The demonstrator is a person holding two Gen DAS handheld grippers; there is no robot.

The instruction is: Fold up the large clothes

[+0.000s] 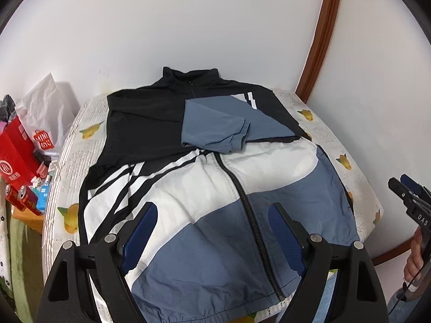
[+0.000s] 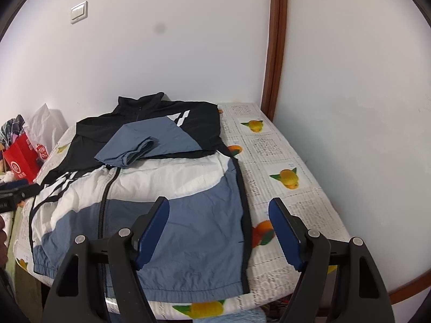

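A black, white and blue zip jacket [image 1: 215,177] lies flat, front up, on a table, collar toward the far wall. One blue sleeve [image 1: 215,129] is folded across the chest; it also shows in the right wrist view [image 2: 134,148]. My left gripper [image 1: 212,215] is open and empty, hovering above the jacket's lower front near the zip. My right gripper [image 2: 219,210] is open and empty above the jacket's lower right edge [image 2: 245,215]. The right gripper's body shows at the right edge of the left wrist view [image 1: 412,202].
The table has a white cloth with fruit prints [image 2: 288,177] and stands in a wall corner with a brown wooden trim [image 2: 274,53]. Left of the table are a red box [image 1: 16,156], a white plastic bag [image 1: 45,105] and red cans [image 1: 24,196].
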